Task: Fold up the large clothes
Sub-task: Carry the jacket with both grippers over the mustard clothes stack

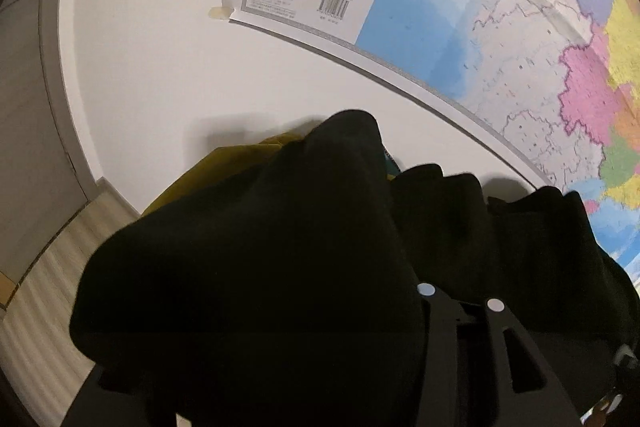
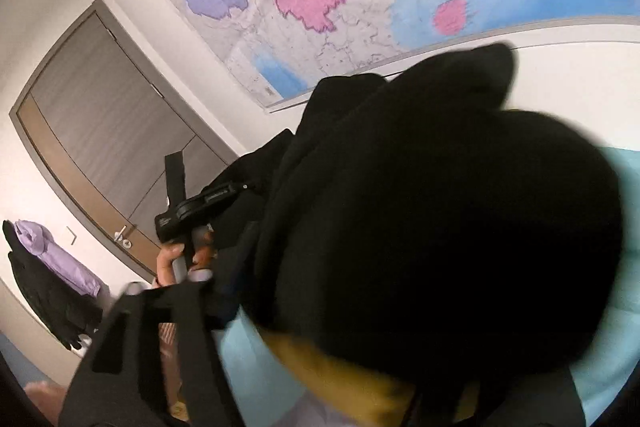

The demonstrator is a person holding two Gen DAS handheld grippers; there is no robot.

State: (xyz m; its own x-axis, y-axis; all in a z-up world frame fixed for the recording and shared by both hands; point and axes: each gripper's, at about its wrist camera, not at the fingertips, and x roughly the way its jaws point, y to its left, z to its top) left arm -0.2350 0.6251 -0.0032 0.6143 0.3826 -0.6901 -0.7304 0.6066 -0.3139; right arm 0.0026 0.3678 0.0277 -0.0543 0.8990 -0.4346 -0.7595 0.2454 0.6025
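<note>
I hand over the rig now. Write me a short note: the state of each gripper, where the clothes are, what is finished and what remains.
Left gripper: the black garment is draped over it. Whether it grips the cloth cannot be told. A hand holds its handle.
Right gripper: open, with no cloth seen between its fingers. The garment bulges just beside it.
Clothes: the black garment is bunched up in front of both grippers, above a light blue surface. Yellow cloth shows under it.
Done: no neat fold is visible.
Left: lay the garment flat on the surface, then fold it.
</note>
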